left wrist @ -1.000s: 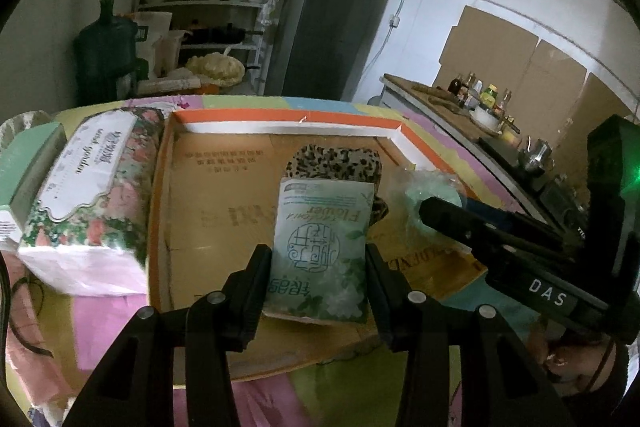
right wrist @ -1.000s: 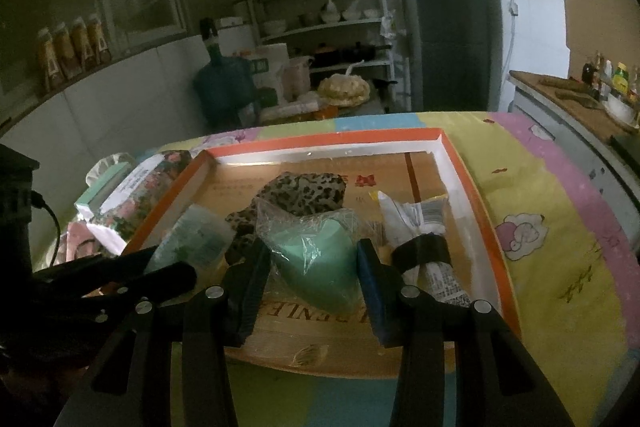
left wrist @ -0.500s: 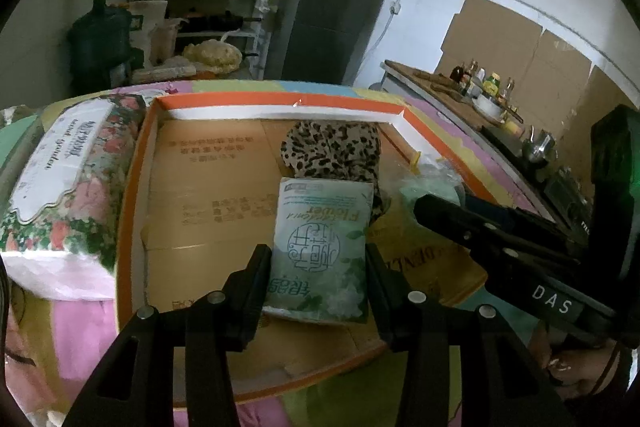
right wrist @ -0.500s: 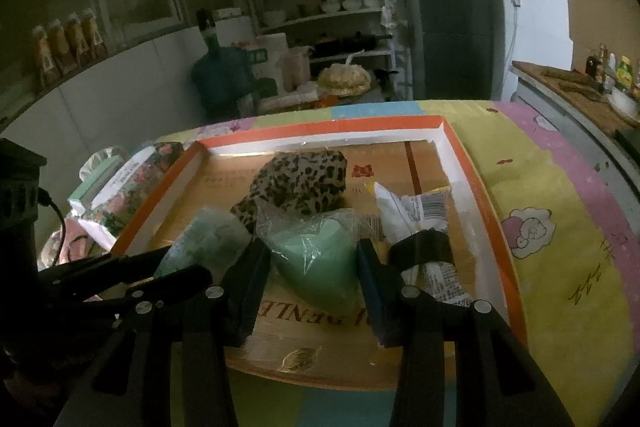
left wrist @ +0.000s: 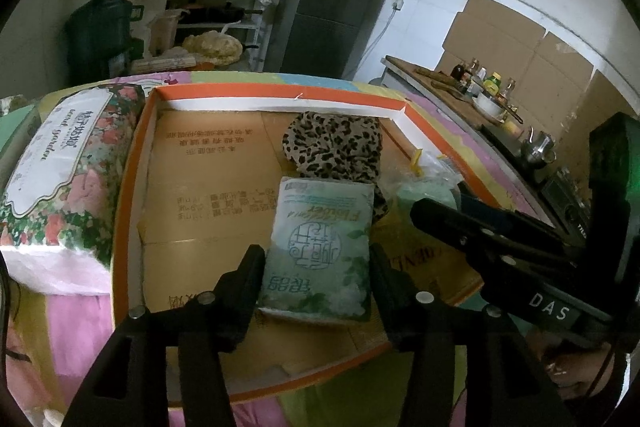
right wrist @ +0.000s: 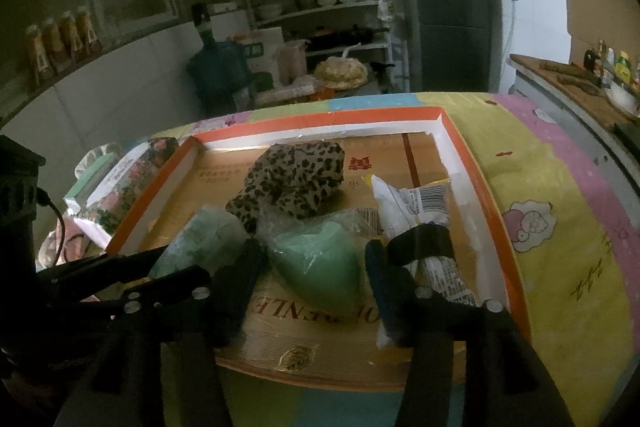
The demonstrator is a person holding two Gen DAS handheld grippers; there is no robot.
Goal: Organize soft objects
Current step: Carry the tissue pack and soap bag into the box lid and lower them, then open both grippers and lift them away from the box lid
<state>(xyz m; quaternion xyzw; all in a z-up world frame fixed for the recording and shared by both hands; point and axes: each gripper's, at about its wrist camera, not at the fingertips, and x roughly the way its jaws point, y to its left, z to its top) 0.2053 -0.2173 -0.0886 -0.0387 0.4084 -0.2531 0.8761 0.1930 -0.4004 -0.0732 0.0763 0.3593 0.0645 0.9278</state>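
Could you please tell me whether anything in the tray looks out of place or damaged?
Nothing looks damaged or spilled. The only untidy spot is in the orange-edged tray: the leopard-print cloth lies crumpled, and the tissue pack overlaps its near edge. The floral tissue bundle lies outside the tray, beside its left wall.

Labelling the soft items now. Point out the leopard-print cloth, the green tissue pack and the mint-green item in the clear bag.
leopard-print cloth [left wrist: 334,147], left wrist view, middle of the bundle.
green tissue pack [left wrist: 320,247], left wrist view, printed front face.
mint-green item in the clear bag [right wrist: 320,263], right wrist view, centre of its green body.
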